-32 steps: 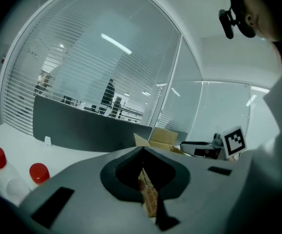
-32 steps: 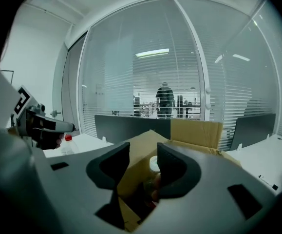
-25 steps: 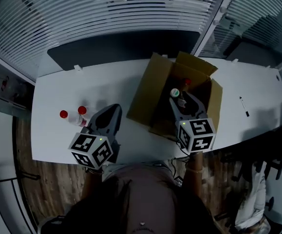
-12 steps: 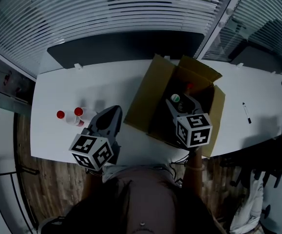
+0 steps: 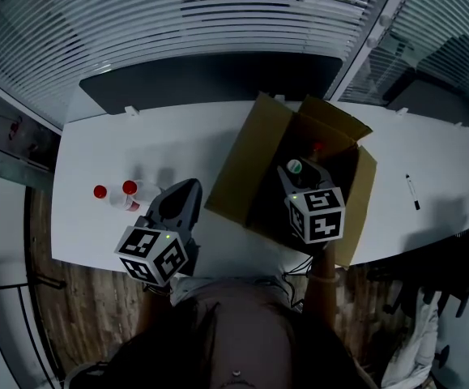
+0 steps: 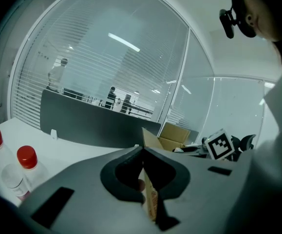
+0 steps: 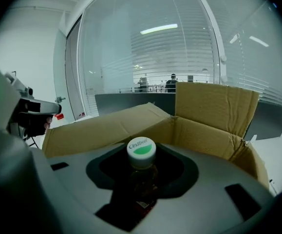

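Observation:
An open cardboard box stands on the white table. My right gripper hangs over the box's inside, shut on a dark bottle with a white and green cap, which stands upright between the jaws. A red-capped bottle shows deeper in the box. My left gripper is over the table's front left, shut with nothing between its jaws. Just left of it stand two clear red-capped bottles; in the left gripper view these bottles are at the lower left.
A dark partition runs along the table's far edge, with glass walls and blinds behind it. A pen lies at the table's right end. The box's raised flaps stand around my right gripper. The wooden floor lies below the table's front edge.
My right gripper has moved over the green-capped bottle in the box and its jaws have gone from open to shut on it. The left gripper stayed shut and shifted slightly toward the red-capped bottles.

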{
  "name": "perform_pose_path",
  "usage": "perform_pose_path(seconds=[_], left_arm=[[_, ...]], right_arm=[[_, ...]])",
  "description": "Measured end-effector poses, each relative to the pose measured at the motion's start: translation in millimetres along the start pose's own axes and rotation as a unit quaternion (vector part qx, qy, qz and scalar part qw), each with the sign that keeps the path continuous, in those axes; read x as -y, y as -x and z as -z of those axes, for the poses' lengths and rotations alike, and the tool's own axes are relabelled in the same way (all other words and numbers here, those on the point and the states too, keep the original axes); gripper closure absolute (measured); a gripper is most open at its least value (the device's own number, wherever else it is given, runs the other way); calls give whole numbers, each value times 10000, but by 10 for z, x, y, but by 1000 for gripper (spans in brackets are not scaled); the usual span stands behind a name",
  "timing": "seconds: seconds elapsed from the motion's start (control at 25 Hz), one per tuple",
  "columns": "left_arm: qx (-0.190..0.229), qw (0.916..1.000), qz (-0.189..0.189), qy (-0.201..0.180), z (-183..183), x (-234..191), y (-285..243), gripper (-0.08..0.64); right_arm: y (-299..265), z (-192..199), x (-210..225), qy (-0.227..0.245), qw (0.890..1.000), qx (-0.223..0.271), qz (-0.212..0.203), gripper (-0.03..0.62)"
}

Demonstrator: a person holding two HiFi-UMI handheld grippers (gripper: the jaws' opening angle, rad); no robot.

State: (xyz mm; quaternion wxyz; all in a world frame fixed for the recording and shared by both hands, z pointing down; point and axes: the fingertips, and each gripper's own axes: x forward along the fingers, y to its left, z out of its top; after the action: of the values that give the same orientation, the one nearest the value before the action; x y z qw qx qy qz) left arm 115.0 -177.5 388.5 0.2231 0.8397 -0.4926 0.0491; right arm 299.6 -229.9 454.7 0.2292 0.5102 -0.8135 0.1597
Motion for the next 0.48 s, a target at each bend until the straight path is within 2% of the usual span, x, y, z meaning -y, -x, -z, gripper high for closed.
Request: perform_pose_path(seconds=[0.48], left_arm=[[37, 9999, 151, -50, -52, -62, 190, 552]], right_arm=[[301, -174, -50, 3, 9992, 312, 266, 416]])
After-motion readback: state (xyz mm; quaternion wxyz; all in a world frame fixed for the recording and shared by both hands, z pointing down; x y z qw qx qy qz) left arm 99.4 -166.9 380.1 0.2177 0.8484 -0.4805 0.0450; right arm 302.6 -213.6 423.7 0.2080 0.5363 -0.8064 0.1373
